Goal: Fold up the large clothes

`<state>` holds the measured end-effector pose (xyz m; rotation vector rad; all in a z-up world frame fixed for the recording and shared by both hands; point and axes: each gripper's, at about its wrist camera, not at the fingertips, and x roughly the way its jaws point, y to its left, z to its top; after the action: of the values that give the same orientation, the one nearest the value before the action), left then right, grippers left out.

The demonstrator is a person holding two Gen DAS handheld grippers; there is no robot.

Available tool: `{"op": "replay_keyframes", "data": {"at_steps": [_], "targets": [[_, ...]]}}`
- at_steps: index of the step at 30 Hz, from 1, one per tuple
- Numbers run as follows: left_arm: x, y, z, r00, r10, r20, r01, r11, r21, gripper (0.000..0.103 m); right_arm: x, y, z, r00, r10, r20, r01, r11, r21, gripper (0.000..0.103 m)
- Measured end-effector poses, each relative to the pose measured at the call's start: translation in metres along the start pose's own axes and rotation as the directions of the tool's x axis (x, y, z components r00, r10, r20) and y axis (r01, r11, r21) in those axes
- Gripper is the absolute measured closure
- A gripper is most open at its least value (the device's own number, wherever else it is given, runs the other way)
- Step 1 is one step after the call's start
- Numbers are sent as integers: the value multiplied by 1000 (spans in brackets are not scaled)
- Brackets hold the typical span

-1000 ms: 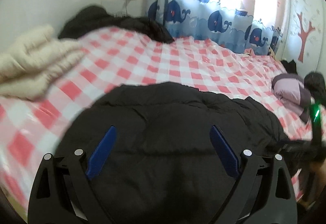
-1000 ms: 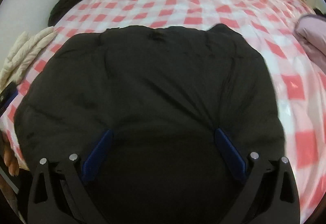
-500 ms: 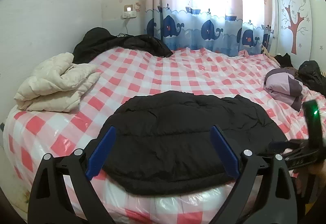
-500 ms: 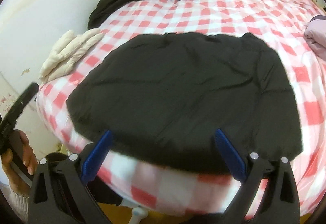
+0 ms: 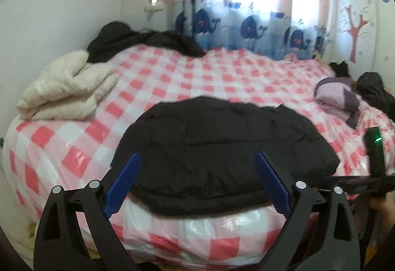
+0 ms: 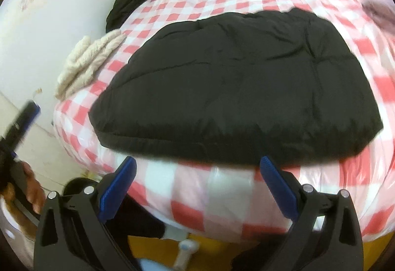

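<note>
**Both claws clear of the folded jacket, which lies dead ahead and crosswise**

Nearest in the left wrist view, the left gripper stands with its blue-padded fingers spread wide and nothing between them. The right gripper is spread just as wide and equally empty, hanging off the near side of the bed rather than over it.

Just beyond both claws lies the black quilted puffer jacket, already doubled into a thick pad on the pink-and-white checked plastic-covered bed. Its near hem sits at the bed's front edge, just above the fingertips in both views. Its long axis runs left to right across the claws, not away from them. Neither claw touches it. The right one looks down on it more steeply and seems a shade nearer the hem, though the fisheye makes that hard to settle.

My reading is that the fold is finished or nearly so; any further move would mean reaching forward and slightly down to that near hem.

Farther off, a cream puffy garment lies folded at the left edge, a lilac bundle at the right, and a black heap of clothing by the wall.
</note>
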<state>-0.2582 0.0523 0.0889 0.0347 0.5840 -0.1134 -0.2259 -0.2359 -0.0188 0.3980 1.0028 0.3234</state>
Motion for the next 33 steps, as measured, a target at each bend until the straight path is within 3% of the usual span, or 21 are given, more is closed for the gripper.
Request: {"op": "replay_keyframes", "data": {"at_steps": [3, 6, 8, 10, 11, 13, 14, 18, 20, 26, 30, 33], "targets": [[4, -1, -6, 1000, 5, -17, -4, 999, 33, 13, -14, -21, -1, 999, 0, 33, -2, 997, 74, 7], [24, 17, -14, 984, -132, -123, 122, 989, -84, 13, -27, -28, -3, 993, -105, 57, 102, 993, 61, 7], [47, 43, -25, 939, -278, -202, 218, 937, -274, 13, -28, -29, -6, 998, -61, 35, 59, 997, 56, 7], [61, 66, -37, 903, -370, -218, 260, 876, -407, 13, -29, -34, -8, 999, 26, 26, -29, 994, 101, 7], [69, 82, -45, 879, -426, -216, 277, 823, -495, 13, -31, -42, -8, 997, 66, 35, -71, 987, 141, 7], [78, 102, -60, 859, -469, -206, 273, 759, -591, 13, -39, -58, -7, 994, 87, 70, -100, 972, 212, 7], [80, 114, -66, 860, -469, -202, 253, 735, -629, 13, -45, -69, -6, 991, 97, 97, -119, 958, 259, 7], [82, 140, -80, 871, -456, -185, 219, 696, -684, 13, -76, -132, -8, 977, 63, 202, -154, 868, 472, 7], [87, 148, -85, 861, -477, -176, 219, 660, -718, 13, -81, -156, -7, 979, 50, 200, -150, 838, 525, 7], [98, 153, -82, 849, -500, -171, 221, 629, -745, 13, -60, -186, 3, 976, 144, 166, -216, 764, 608, 7], [107, 157, -84, 828, -534, -170, 225, 594, -772, 13, -40, -179, 20, 983, 145, 111, -182, 788, 588, 7], [116, 157, -90, 824, -534, -187, 207, 592, -779, 13, -17, -178, 26, 991, 131, 40, -129, 800, 585, 7]]}}
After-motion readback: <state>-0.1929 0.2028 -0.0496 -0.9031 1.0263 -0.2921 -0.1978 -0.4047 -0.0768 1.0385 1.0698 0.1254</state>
